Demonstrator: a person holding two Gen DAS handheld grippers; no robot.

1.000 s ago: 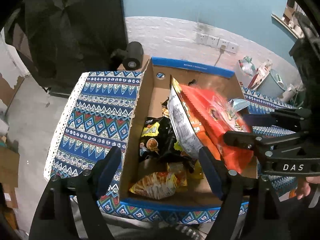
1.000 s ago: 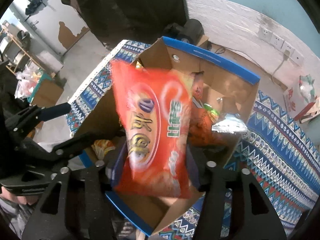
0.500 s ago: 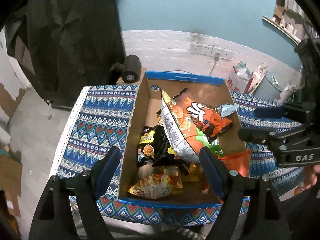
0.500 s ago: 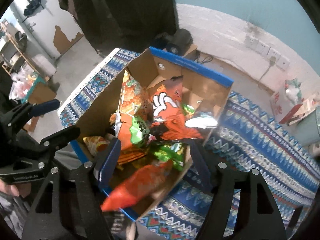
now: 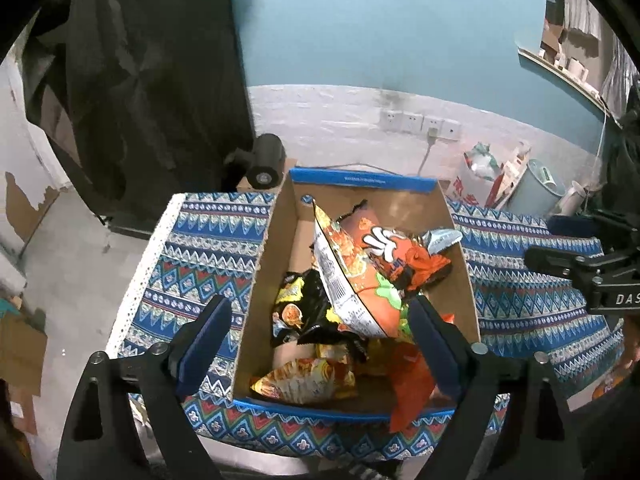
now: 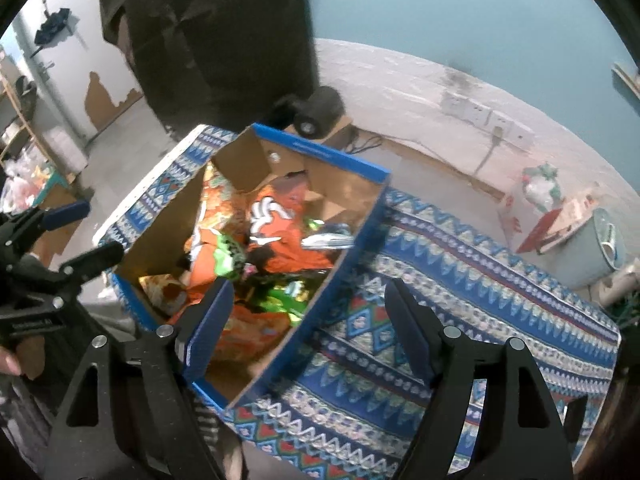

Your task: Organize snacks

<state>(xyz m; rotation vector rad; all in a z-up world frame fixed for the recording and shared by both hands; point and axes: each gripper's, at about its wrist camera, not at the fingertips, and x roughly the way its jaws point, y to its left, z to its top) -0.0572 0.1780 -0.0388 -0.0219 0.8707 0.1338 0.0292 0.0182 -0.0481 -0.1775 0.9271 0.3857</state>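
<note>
A cardboard box with a blue rim (image 5: 362,182) stands on a patterned blue cloth (image 5: 208,248) and holds several snack bags. A red-orange bag (image 5: 412,384) lies at its near right corner; it shows as an orange bag (image 6: 256,332) in the right wrist view. A large orange bag (image 5: 348,276) stands tilted in the middle, with a black bag (image 5: 300,308) and a yellow bag (image 5: 304,378) nearby. My left gripper (image 5: 320,336) is open and empty above the box's near edge. My right gripper (image 6: 308,320) is open and empty over the box's right wall (image 6: 344,264).
The cloth-covered table (image 6: 480,280) extends to the right of the box. A black cylindrical device (image 5: 264,156) sits behind the box. A dark curtain (image 5: 140,80) hangs at back left. A grey bin (image 5: 540,188) and clutter stand at right by the wall.
My right gripper opened and let go of the red-orange bag, which dropped into the box's near right corner. Both grippers have pulled back and up from the box.
</note>
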